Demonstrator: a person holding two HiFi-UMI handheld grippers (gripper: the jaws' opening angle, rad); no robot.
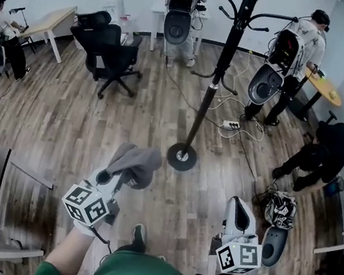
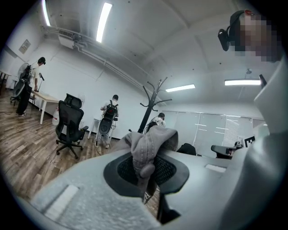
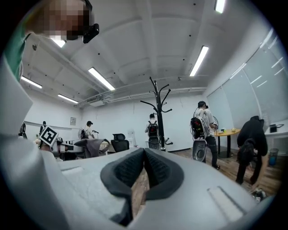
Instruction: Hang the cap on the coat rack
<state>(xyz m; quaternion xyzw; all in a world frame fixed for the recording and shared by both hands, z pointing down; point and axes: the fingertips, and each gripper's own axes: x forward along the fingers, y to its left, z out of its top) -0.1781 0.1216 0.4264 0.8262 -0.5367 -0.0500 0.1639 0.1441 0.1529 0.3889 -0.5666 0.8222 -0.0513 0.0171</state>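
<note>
The grey cap [image 1: 136, 163] hangs crumpled from my left gripper [image 1: 113, 177], which is shut on its fabric. In the left gripper view the cap [image 2: 152, 143] bulges up between the dark pads. The black coat rack [image 1: 221, 70] stands ahead on a round base [image 1: 182, 157], about a step beyond the cap, and its hooks [image 2: 154, 92] show past the cap. My right gripper [image 1: 238, 211] is held low at the right with its pads closed together and nothing between them [image 3: 144, 155]. From its own view the coat rack [image 3: 159, 112] rises straight ahead.
Black office chairs [image 1: 111, 51] stand at the back left near a wooden desk [image 1: 49, 22]. People with backpacks stand behind the rack [image 1: 180, 11] and to its right [image 1: 290, 55]. A power strip with cables [image 1: 230, 125] lies by the rack, a bag [image 1: 281, 209] at my right.
</note>
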